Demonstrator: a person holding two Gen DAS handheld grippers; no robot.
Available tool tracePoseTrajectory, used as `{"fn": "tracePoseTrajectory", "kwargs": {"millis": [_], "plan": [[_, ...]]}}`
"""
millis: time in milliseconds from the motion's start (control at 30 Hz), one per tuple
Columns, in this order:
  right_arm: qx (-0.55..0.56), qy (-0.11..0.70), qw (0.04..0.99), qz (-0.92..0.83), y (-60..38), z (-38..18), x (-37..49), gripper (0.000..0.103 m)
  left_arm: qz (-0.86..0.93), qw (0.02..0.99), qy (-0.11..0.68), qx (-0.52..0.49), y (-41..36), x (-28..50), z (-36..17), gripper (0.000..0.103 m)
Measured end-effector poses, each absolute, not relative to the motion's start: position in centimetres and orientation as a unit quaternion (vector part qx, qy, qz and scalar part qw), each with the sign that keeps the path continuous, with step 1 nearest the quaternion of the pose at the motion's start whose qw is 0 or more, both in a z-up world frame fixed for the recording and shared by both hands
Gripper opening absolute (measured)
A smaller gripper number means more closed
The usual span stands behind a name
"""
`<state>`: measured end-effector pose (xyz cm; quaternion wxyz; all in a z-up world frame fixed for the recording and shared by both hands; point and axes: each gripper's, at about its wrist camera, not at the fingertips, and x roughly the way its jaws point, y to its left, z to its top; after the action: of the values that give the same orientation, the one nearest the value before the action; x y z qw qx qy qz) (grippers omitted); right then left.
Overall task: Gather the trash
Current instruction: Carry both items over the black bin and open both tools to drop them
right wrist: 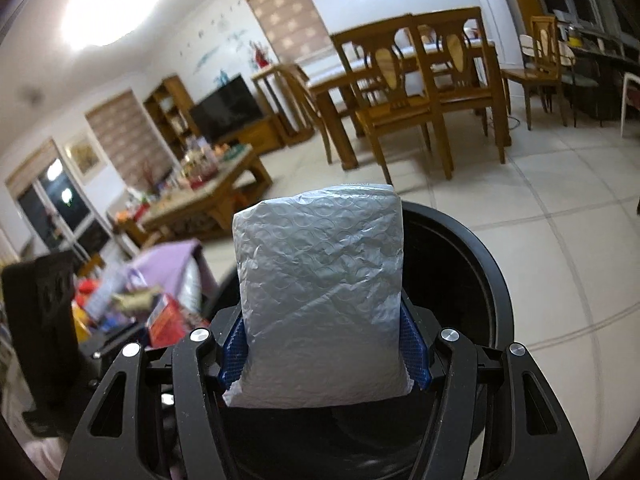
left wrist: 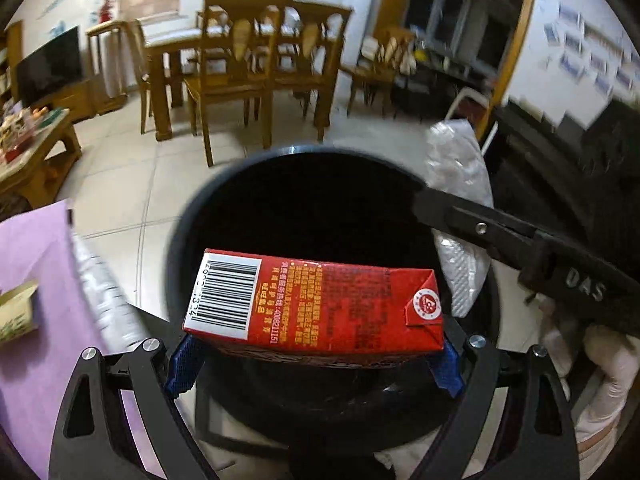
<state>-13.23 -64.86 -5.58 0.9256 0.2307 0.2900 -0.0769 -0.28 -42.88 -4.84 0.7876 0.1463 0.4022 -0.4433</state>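
1. The room: a tiled floor (left wrist: 132,184), a wooden dining table with chairs (left wrist: 256,76) at the far side, a dark television (left wrist: 50,66) at the far left, and a low wooden coffee table (right wrist: 212,196) crowded with small items.
2. The black round bin (left wrist: 320,216) stands on the floor just past both grippers. Its mouth is open and its inside is too dark to tell what lies in it.
3. The purple-covered surface (left wrist: 32,264) lies at the near left of the left wrist view, beside the bin. A small pale carton (left wrist: 18,312) rests on it; in the right wrist view more blurred packaging (right wrist: 160,316) sits there.
4. The grey bubble mailer (right wrist: 320,300) stands upright between the blue pads of the right gripper (right wrist: 322,350), with the bin's rim behind it. The jaws are clamped on its lower sides. In the left wrist view it shows at the right, over the bin's right edge.
5. The red drink carton (left wrist: 320,300) lies crosswise in the left gripper (left wrist: 316,356), barcode end to the left, over the near part of the bin's mouth. The jaws stand wide, clamped on the carton's two ends.
6. A white-gloved hand (left wrist: 600,376) shows at the near right of the left wrist view, under the right gripper's black body.
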Motion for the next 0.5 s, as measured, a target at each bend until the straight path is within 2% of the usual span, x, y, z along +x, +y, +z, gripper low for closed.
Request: {"fn": "tracePoseTrajectory", "kwargs": {"millis": [333,500], "plan": [[0.188,0.345,0.914,-0.1,-63.9,-8.9,-9.3,0.063,-0.42,0.768,0.435,0.212,-45.2,-0.6,-7.8,0.089],[0.187,0.345,0.914,-0.103,-63.8,-8.9,-9.2,0.072,-0.411,0.765,0.436,0.235,-46.1,-0.8,-8.0,0.09]]}}
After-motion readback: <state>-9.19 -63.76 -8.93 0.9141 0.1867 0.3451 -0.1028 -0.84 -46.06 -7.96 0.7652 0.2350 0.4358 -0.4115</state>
